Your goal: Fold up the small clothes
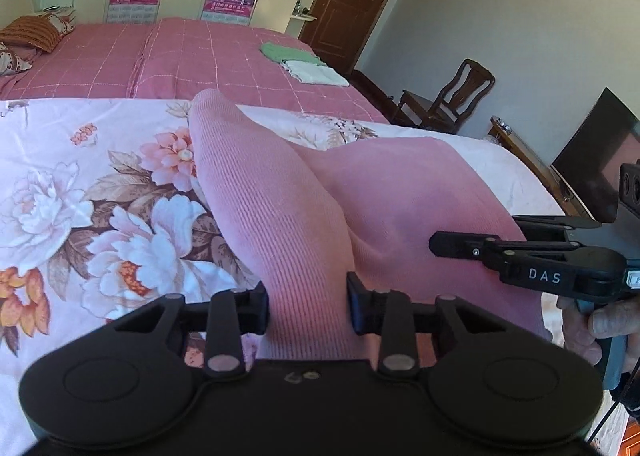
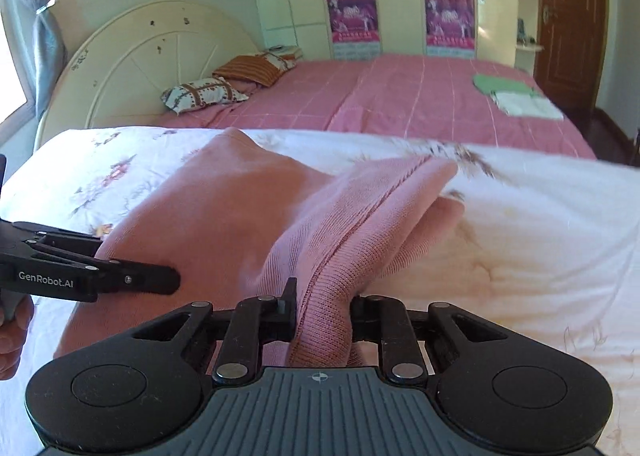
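A pink ribbed knit garment (image 1: 380, 199) lies on a floral quilt (image 1: 100, 183); it also shows in the right wrist view (image 2: 224, 215). My left gripper (image 1: 307, 304) is shut on one near edge of the garment and lifts it off the quilt. My right gripper (image 2: 323, 312) is shut on another near edge with a ribbed hem, also lifted. The right gripper shows from the side in the left wrist view (image 1: 520, 256). The left gripper shows from the side in the right wrist view (image 2: 100, 276). The far part of the garment rests on the quilt.
A pink checked bed cover (image 1: 208, 55) lies beyond the quilt, with a folded green cloth (image 1: 288, 53) and a folded white cloth (image 1: 316, 73) on it. Pillows (image 2: 208, 93) lie by the headboard. A wooden chair (image 1: 452, 95) and a dark screen (image 1: 596, 159) stand at the right.
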A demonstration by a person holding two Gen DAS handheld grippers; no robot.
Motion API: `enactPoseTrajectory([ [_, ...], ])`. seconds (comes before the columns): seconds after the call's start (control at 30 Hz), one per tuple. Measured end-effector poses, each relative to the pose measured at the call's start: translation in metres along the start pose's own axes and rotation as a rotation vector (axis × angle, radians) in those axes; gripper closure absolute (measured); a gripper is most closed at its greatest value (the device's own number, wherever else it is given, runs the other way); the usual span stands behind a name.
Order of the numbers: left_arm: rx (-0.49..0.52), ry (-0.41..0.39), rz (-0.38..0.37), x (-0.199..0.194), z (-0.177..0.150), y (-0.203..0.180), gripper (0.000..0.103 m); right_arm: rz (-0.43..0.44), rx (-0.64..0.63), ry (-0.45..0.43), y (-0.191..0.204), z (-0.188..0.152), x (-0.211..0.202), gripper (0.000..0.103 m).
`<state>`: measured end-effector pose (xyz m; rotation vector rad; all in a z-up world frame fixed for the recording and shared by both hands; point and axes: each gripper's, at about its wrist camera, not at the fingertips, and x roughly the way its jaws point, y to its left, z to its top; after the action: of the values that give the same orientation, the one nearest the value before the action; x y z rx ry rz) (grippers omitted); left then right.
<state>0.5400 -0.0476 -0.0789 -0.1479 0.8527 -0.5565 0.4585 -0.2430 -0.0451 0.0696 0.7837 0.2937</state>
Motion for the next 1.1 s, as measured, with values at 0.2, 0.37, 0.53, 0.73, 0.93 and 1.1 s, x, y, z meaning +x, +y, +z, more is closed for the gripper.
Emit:
enactPoseTrajectory([
  [0.2,0.01,-0.033,0.029,-0.068,-0.004,0.049,0.07,0.023,-0.047,-0.03,0.072,0.015,0.007,0.083],
  [0.37,-0.003,-0.017,0.062,-0.12,-0.025,0.114,0.07,0.085,-0.051,-0.012,0.145,0.018,0.041,0.083],
  [0.53,-0.041,-0.024,0.094,-0.156,-0.042,0.174,0.07,0.146,-0.054,0.025,0.215,0.016,0.081,0.083],
  [0.73,-0.104,-0.044,0.092,-0.168,-0.056,0.228,0.07,0.162,-0.038,0.04,0.258,0.017,0.121,0.083],
  [0.93,-0.217,-0.02,0.048,-0.15,-0.082,0.27,0.055,0.14,0.033,0.133,0.254,0.0,0.155,0.083],
  [1.1,-0.227,-0.046,0.065,-0.166,-0.088,0.285,0.033,0.152,0.13,0.136,0.23,-0.009,0.155,0.059],
])
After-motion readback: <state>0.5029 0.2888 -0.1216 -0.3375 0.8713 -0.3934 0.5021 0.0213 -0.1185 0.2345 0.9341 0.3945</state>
